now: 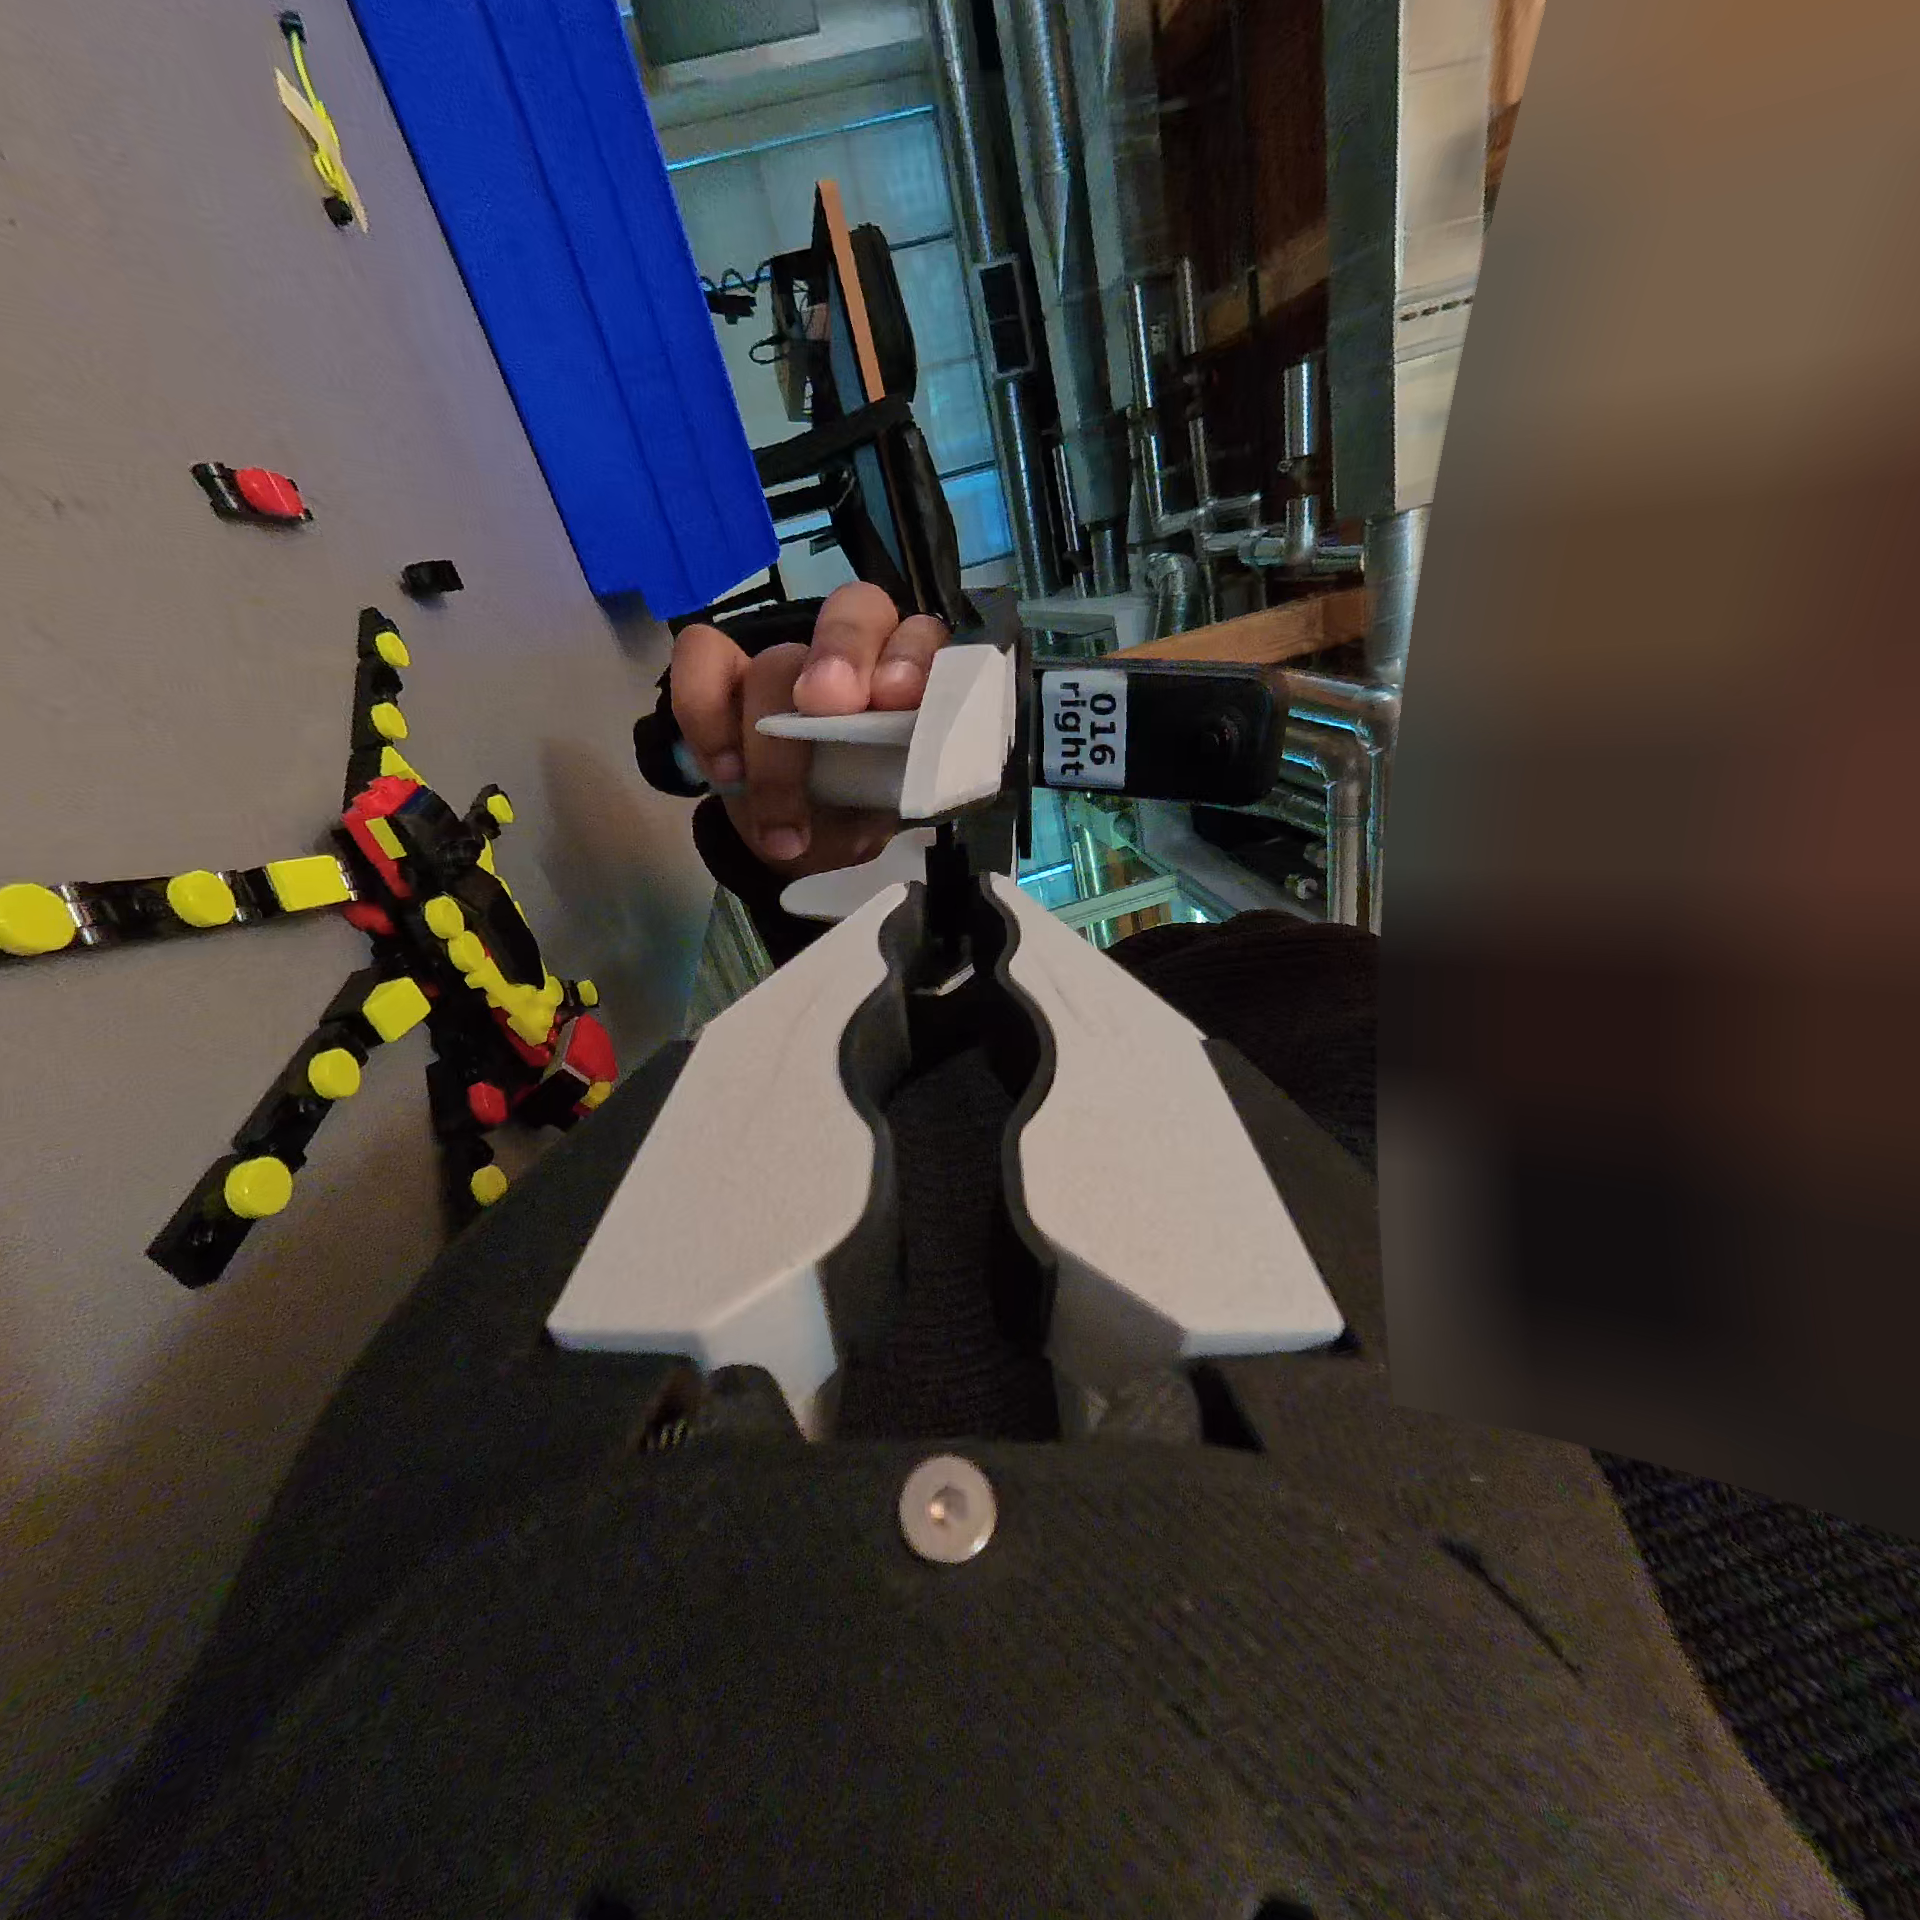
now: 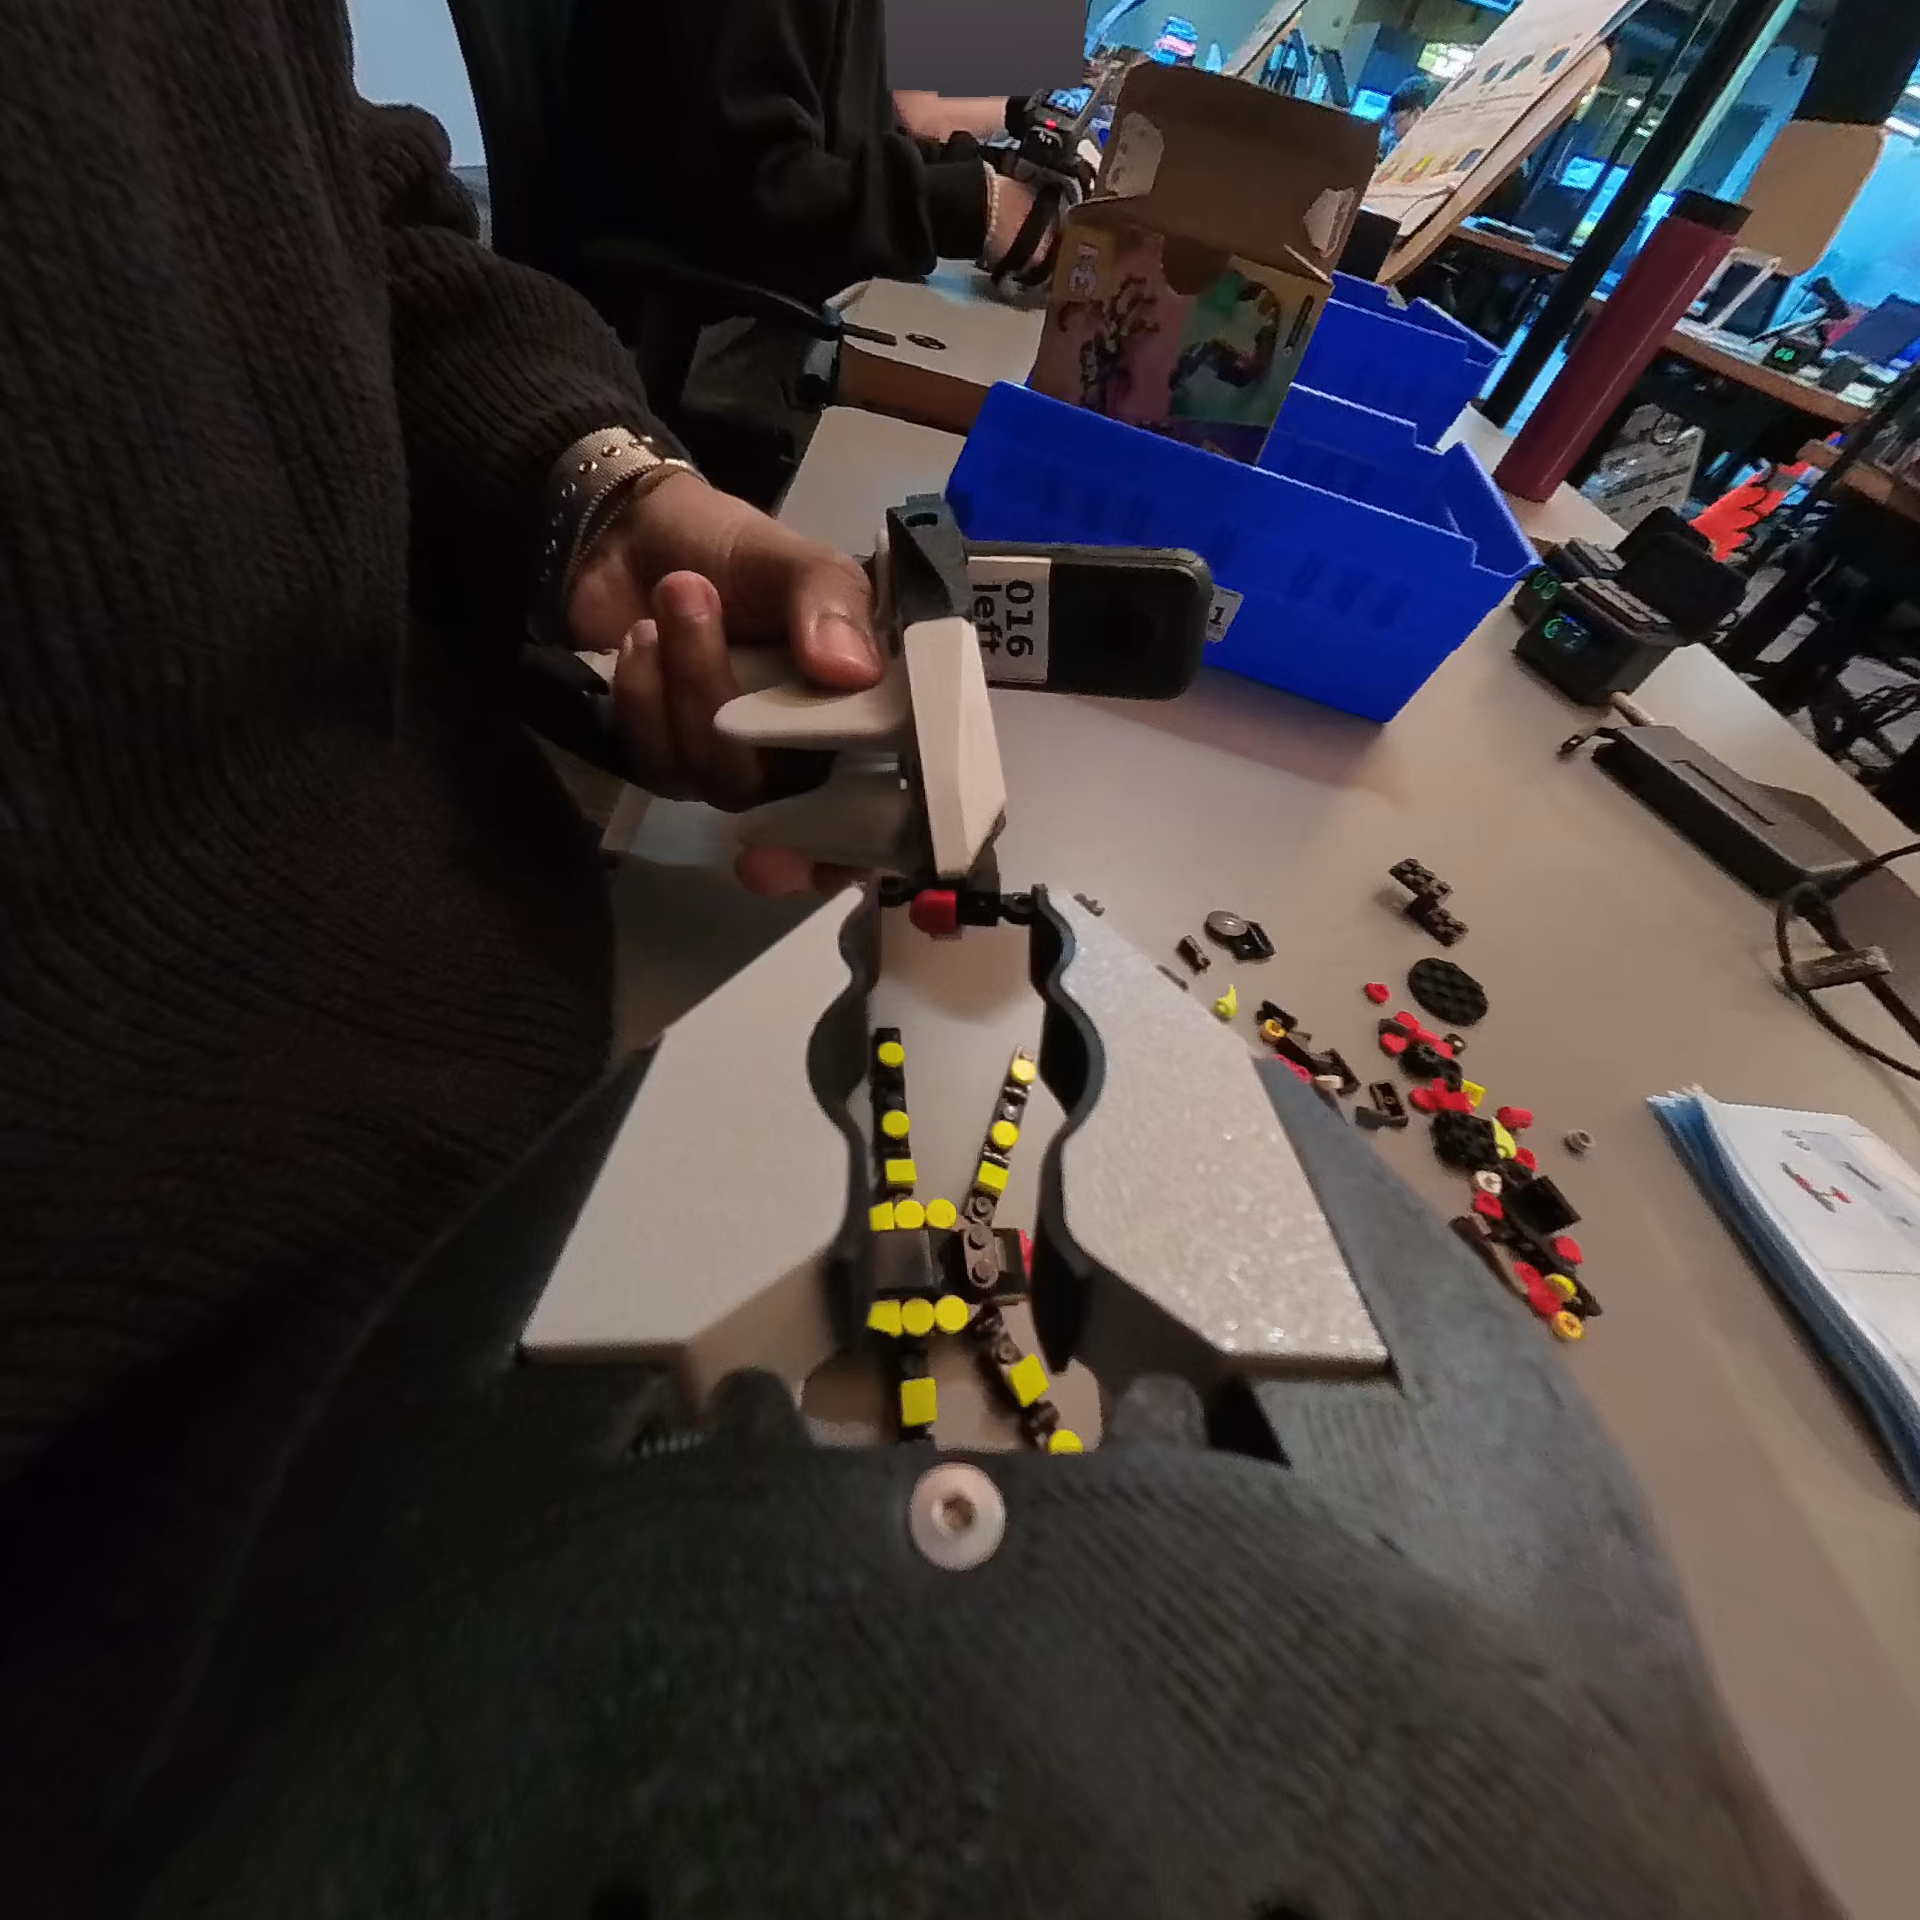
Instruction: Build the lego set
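Right tongs (image 2: 951,914) pinch a small black-and-red piece (image 2: 940,909) above a black-and-yellow model (image 2: 951,1247) on the desk (image 2: 1351,810); loose bricks (image 2: 1455,1122) lie nearby.

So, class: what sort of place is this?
Probably a workshop or lab: bare pipes along the wall, blue bins on a grey table, and further benches with equipment behind.

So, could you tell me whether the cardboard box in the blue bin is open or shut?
Open. The cardboard box stands in the blue bin with its top flaps raised and spread.
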### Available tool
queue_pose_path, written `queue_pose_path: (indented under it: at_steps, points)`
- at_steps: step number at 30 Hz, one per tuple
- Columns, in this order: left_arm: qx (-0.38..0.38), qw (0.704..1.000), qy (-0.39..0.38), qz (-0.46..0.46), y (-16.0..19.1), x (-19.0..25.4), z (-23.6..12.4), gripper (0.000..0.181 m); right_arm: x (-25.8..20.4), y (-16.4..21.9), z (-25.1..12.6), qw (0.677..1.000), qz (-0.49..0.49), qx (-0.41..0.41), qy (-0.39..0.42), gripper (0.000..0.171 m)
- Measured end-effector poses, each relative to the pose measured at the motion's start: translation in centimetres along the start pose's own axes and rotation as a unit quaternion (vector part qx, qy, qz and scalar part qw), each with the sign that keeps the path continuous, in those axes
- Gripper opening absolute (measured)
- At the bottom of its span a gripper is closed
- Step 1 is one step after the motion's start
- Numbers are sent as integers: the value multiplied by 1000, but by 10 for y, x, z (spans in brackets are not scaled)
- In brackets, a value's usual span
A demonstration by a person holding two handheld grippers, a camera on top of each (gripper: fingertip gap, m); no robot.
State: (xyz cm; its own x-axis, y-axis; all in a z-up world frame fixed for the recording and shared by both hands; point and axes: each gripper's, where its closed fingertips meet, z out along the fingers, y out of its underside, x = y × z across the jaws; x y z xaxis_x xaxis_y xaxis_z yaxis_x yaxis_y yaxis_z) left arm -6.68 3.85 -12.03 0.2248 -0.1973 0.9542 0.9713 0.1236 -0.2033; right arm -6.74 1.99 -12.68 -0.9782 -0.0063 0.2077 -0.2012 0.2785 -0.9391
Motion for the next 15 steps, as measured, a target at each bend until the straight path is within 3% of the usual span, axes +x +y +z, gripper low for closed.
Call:
queue_pose_path:
  at_steps: [15]
  points:
    - [5,1000,8,1,-2,3,-1,5,1,-4,-1,1000,24,-5,-8,26]
